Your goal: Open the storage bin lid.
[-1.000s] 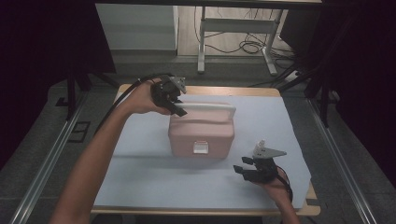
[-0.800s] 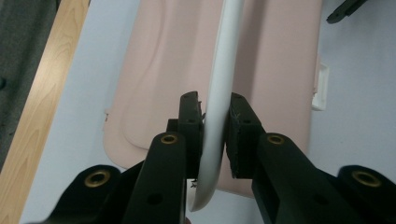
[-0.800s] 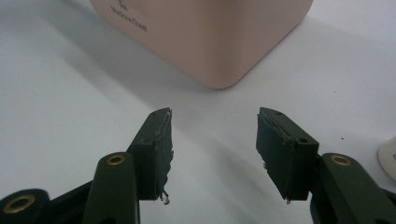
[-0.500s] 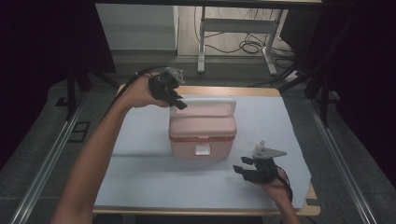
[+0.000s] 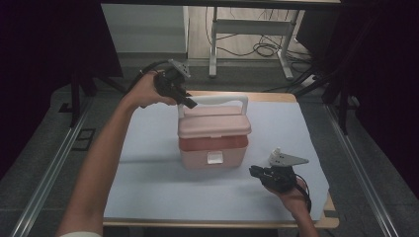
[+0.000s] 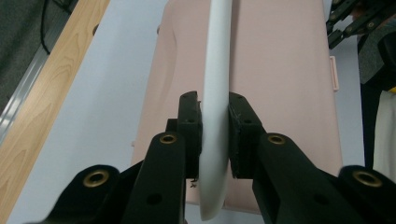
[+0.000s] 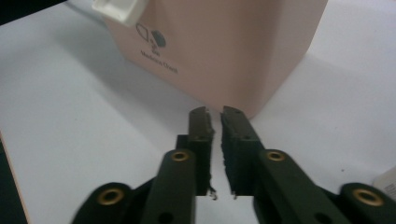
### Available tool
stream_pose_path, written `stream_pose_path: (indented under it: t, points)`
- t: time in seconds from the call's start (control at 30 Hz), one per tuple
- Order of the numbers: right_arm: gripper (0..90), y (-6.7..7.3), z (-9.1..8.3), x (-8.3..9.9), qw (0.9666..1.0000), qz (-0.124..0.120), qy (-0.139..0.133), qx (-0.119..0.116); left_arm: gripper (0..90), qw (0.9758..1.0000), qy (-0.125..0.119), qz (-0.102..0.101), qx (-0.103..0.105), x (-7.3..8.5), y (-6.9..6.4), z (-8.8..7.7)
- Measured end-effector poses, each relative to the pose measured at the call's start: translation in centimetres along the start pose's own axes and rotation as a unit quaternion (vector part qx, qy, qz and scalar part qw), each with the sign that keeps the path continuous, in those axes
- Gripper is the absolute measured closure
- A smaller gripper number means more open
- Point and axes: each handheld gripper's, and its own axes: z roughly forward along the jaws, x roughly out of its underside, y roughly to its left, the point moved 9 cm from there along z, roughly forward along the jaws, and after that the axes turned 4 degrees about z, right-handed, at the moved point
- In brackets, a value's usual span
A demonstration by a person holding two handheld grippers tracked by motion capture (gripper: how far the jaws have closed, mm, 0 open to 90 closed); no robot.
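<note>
Up top, the left claw point(image 6: 214, 122) clamps the white plastic handle point(image 6: 215, 93) of the pink plastic box point(image 5: 212, 139), while the right claw point(image 7: 214, 116), nearly closed and empty, rests beside it on the desk point(image 5: 148, 182).

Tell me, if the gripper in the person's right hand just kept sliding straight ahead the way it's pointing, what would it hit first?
Most likely the pink box. In the right gripper view, the right gripper, nearly shut and holding nothing, aims at the box's lower corner, with bare white table cover between. Being aimed at the corner, it might only graze it.

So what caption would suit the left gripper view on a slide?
Left gripper fingers clamp the white handle above the pink box.
</note>
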Motion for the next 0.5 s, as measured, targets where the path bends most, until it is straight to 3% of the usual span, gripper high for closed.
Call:
stream_pose_path:
  t: [0.1, 0.27, 0.5]
  points:
    - [89.7, 0.2, -0.6, -1.3, 0.9998, -0.004, -0.018, 0.005, 77.9, 1.0000, 0.000, 0.000, 0.001, 0.0, 0.0, 0.0]
    - [90.0, 0.9, -1.7, -4.9, 0.9980, -0.013, -0.062, 0.005, 78.0, 1.0000, 0.001, 0.000, 0.001, 0.0, 0.0, 0.1]
    - [90.0, 1.6, -0.7, -8.3, 0.9975, -0.028, -0.065, 0.004, 78.0, 1.0000, -0.002, -0.004, 0.001, -0.1, -0.2, 0.3]
